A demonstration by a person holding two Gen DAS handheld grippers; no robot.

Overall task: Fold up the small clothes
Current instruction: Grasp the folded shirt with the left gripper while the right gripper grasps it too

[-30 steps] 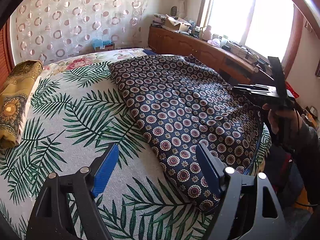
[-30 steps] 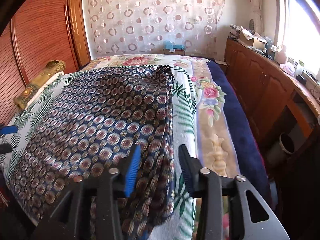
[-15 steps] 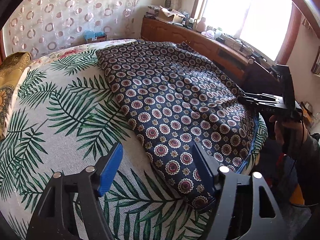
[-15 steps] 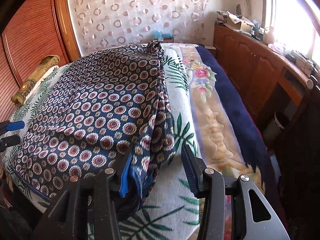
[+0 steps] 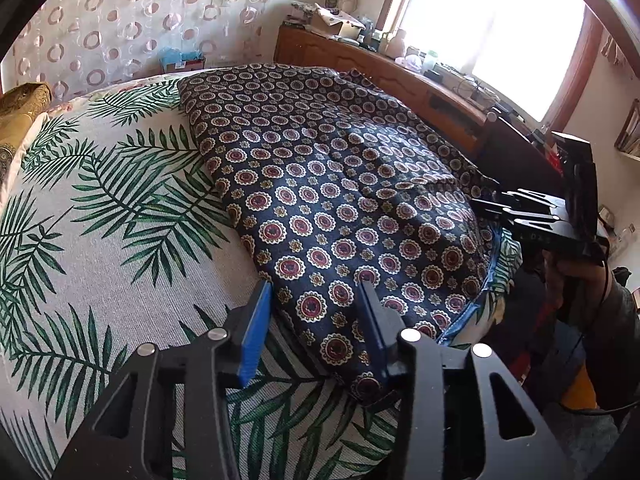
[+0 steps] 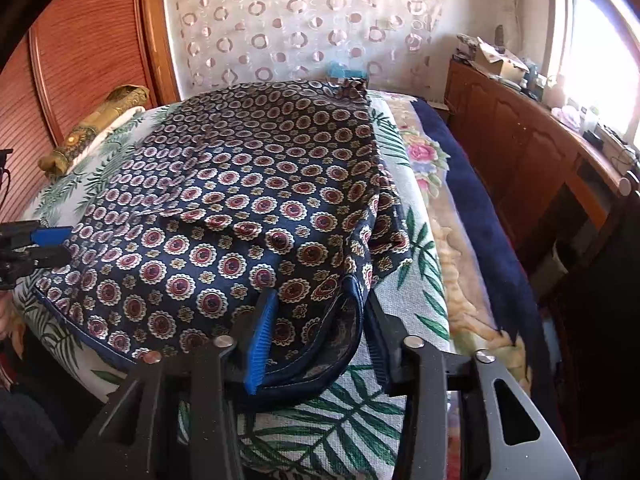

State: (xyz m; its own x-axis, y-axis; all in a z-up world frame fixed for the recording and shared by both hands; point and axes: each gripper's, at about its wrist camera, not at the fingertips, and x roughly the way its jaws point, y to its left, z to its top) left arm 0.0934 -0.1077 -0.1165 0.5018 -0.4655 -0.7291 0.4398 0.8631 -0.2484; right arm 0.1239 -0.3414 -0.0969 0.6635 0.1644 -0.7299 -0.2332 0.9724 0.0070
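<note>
A navy garment with red-and-cream medallions (image 5: 340, 184) lies spread on the palm-leaf bed cover (image 5: 100, 220). My left gripper (image 5: 314, 286) hovers low over its near left corner. The jaws are closing with that corner lying flat between them, and the pads do not pinch it. In the right wrist view the garment (image 6: 248, 200) has its blue-piped hem corner bulging between the jaws of my right gripper (image 6: 316, 294). Those jaws are closing too, still wide apart. A hand holds the right gripper (image 5: 540, 216) at the bed's far edge.
A gold bolster pillow (image 6: 96, 120) lies at the head of the bed by the wooden wardrobe panel (image 6: 80, 60). A floral blanket with a navy border (image 6: 472, 208) runs along the bed's right side. A cluttered wooden cabinet (image 5: 400, 76) stands under the bright window.
The left gripper sank toward the garment's near corner and its jaws narrowed a lot. The right gripper slid onto the hem corner, which now sits between its slightly narrower jaws.
</note>
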